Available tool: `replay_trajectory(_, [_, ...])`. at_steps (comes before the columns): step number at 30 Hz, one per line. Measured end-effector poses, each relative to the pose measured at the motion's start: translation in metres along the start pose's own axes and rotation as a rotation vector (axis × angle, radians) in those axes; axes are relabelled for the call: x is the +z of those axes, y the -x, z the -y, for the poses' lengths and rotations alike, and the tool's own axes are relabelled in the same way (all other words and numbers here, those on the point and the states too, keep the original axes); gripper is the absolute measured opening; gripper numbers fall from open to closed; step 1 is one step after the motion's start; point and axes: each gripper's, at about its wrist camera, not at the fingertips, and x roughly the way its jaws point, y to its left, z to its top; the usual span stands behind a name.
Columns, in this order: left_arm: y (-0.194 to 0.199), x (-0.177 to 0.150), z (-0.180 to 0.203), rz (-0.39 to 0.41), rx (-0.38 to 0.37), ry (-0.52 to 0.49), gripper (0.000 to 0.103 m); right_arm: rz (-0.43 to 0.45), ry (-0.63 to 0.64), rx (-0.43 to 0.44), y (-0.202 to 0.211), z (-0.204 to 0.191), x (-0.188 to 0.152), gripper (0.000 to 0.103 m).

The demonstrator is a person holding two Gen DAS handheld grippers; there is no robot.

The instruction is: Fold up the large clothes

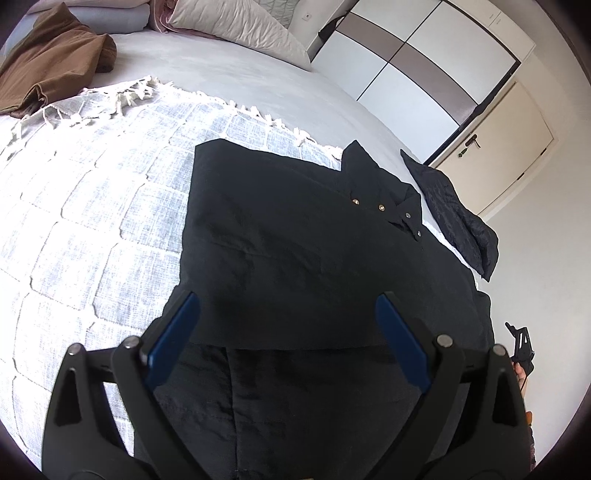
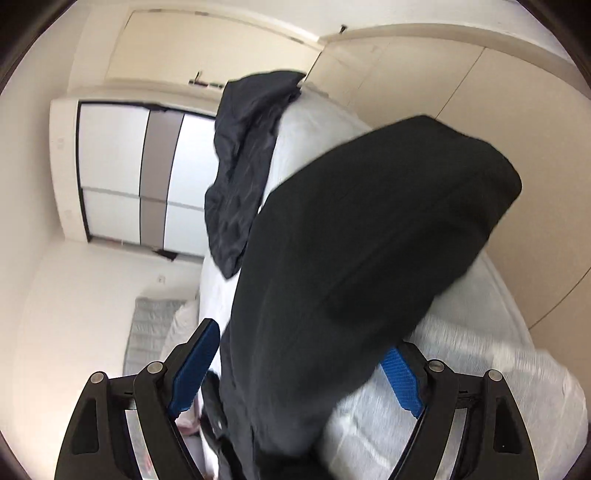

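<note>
A large black jacket [image 1: 295, 236] with metal snaps lies partly folded on a pale checked throw [image 1: 92, 206] on the bed. My left gripper [image 1: 288, 306] hovers over its near part with both blue pads wide apart and nothing between them. In the right wrist view the same black jacket [image 2: 351, 258] fills the middle, blurred. My right gripper [image 2: 306, 339] stands wide open around a fold of it; the right pad [image 2: 402, 380] is partly hidden by cloth. Part of the other gripper [image 1: 521, 343] shows at the bed's right edge.
A dark quilted garment [image 1: 454, 214] [image 2: 243, 166] lies at the bed's far right edge. Brown folded clothing [image 1: 51, 62] lies at the far left, near a pillow [image 1: 236, 29]. A wardrobe [image 1: 436, 62] and a door [image 1: 491, 158] stand beyond the bed.
</note>
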Motion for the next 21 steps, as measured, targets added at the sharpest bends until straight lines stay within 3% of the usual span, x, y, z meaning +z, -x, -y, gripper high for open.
replay_trajectory(4, [-0.001, 0.002, -0.006, 0.015, 0.008, 0.015, 0.096, 0.057, -0.113, 0.018, -0.002, 0.024, 0.026, 0.078])
replay_trajectory(7, [-0.001, 0.001, -0.007, 0.026, 0.016, 0.013, 0.096, 0.096, -0.187, 0.013, -0.008, 0.034, 0.035, 0.063])
replay_trajectory(8, [-0.001, 0.001, -0.007, 0.029, 0.02, 0.011, 0.096, 0.107, -0.202, -0.005, -0.008, 0.036, 0.038, 0.049])
replay_trajectory(9, [-0.001, 0.001, -0.007, 0.029, 0.021, 0.009, 0.096, 0.122, -0.205, -0.022, -0.007, 0.035, 0.04, 0.028])
replay_trajectory(10, [-0.002, 0.001, -0.007, 0.027, 0.022, 0.008, 0.096, 0.134, -0.195, -0.025, -0.003, 0.035, 0.044, 0.021])
replay_trajectory(17, [0.0, 0.001, -0.005, 0.02, 0.004, 0.004, 0.096, 0.275, 0.273, -0.128, 0.027, -0.068, 0.018, 0.012])
replay_trajectory(21, [0.002, 0.001, -0.003, 0.019, -0.005, -0.004, 0.096, 0.282, 0.647, -0.133, 0.033, -0.157, -0.034, 0.012])
